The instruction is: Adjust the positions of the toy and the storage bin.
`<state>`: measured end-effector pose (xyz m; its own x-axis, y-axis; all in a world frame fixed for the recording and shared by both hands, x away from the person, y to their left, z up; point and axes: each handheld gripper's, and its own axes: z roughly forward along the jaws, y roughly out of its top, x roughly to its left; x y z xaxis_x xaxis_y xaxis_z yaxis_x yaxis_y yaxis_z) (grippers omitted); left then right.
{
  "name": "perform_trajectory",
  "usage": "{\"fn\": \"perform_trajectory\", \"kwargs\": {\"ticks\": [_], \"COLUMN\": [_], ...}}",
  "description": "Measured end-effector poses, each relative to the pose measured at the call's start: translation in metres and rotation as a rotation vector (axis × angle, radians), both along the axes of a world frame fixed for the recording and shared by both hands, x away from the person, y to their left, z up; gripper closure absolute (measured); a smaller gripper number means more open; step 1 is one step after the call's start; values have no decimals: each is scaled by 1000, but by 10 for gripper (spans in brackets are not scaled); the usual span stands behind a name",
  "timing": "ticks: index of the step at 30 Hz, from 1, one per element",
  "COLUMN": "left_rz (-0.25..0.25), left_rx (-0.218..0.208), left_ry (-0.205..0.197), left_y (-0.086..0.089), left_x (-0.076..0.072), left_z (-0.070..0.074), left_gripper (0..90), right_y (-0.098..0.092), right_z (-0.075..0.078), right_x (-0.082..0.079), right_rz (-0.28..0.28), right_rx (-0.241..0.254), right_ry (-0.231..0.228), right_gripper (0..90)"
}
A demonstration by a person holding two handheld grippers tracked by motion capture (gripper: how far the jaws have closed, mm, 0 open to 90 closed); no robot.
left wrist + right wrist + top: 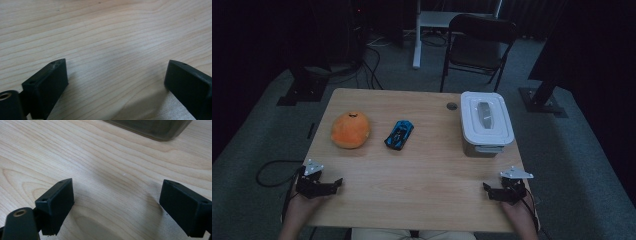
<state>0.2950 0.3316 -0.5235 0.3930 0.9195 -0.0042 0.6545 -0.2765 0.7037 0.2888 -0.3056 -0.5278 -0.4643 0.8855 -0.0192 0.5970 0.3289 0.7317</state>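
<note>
While both grippers rest at the near corners of a pale wooden table [422, 175], the things nearest them lie untouched farther up the board: a white lidded container [486, 122] ahead of the right gripper [495, 191], an orange plush toy [350, 130] ahead of the left gripper [331, 185], and a blue toy car [399, 134] between the two, just beside the plush. Each of the three stands well apart from the jaws.

Seen from the left gripper view, the black jaws are spread wide with nothing but bare wood grain between them; the right gripper view shows the same released stance, with the lower wall of the container [152, 128] at the top edge.

Around the table the room is dim: grey carpet, a black folding chair [477, 47] behind the far edge, black stand bases on either side and cables trailing across the floor. A small round grommet [452, 106] sits in the tabletop near the container.

A hand holds each gripper at the near edge of the table, the forearms coming in from below and both sets of jaws angled inward toward the middle of the board.
</note>
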Motion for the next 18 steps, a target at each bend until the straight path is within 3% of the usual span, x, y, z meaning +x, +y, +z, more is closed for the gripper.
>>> {"fn": "perform_trajectory", "kwargs": {"ticks": [2, 5, 7, 8, 9, 18], "left_rz": [3, 4, 1, -22, -27, -38], "left_rx": [-46, -80, -71, -5, 24, 34], "left_ry": [3, 7, 7, 12, 10, 31], "left_y": [4, 7, 6, 0, -3, -8], "left_x": [-1, -2, -2, -1, -2, 0], "left_z": [0, 1, 1, 0, -1, 1], "left_gripper": [58, 57, 42, 21, 20, 4], "right_y": [-2, -1, -1, 0, 0, 0], "right_z": [0, 0, 0, 0, 0, 0], "right_x": [2, 4, 4, 4, 4, 5], "right_rz": [-7, -9, -8, 3, 5, 3], "right_rx": [21, 18, 16, 17, 15, 18], "right_ry": [17, 17, 16, 14, 13, 15], "right_gripper": [126, 125, 126, 132, 131, 132]}}
